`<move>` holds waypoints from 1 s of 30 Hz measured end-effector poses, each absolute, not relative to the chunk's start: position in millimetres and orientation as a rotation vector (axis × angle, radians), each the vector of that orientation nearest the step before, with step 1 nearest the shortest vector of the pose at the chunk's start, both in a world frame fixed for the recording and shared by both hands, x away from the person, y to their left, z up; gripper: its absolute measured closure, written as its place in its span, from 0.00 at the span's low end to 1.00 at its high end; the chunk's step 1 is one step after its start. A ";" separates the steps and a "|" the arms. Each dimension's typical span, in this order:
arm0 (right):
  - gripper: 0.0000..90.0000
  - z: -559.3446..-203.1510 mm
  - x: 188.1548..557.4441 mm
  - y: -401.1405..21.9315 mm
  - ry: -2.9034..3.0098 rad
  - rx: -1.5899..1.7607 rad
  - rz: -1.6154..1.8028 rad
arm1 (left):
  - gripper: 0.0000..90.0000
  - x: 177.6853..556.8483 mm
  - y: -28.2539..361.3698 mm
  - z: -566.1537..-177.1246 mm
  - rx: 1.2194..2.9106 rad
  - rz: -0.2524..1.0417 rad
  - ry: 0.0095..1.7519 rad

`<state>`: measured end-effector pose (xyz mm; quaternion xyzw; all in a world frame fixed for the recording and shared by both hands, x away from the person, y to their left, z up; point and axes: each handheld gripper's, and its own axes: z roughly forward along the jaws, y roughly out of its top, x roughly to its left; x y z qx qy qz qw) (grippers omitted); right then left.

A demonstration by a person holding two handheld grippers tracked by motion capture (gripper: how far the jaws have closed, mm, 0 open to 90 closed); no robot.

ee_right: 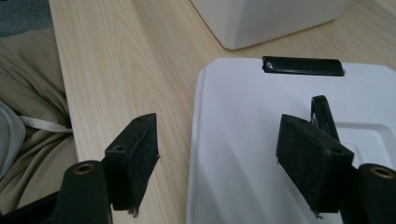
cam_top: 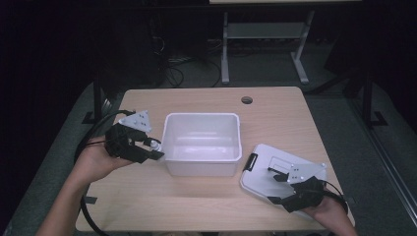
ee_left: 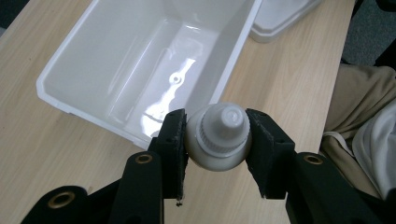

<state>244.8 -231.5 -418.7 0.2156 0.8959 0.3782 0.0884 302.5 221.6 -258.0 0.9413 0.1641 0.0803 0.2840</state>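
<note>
Small white bottle clamped cap-up in left gripper, just off the bin's nine-o'clock rim, probably for dropping in. Right gripper spread wide, empty, hovering over the lid at four o'clock, apparently ready for closing.

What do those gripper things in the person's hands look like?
Each hand-held gripper, left and right, is black with two blocky jaws, brass-coloured rivets at the joints and a grey three-cornered plate on top. A black cable trails from each. The forearms are bare, no sleeves.
</note>
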 end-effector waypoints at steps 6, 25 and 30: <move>0.32 -419.8 245.3 -230.4 2.675 0.645 1.119 | 0.67 310.0 218.7 -257.3 2.523 0.213 0.447; 0.32 -416.6 247.9 -228.2 2.679 0.615 1.108 | 0.67 329.5 213.1 -260.4 2.528 0.203 0.476; 0.32 -415.5 248.1 -229.0 2.676 0.622 1.113 | 0.67 333.4 211.3 -261.2 2.523 0.201 0.484</move>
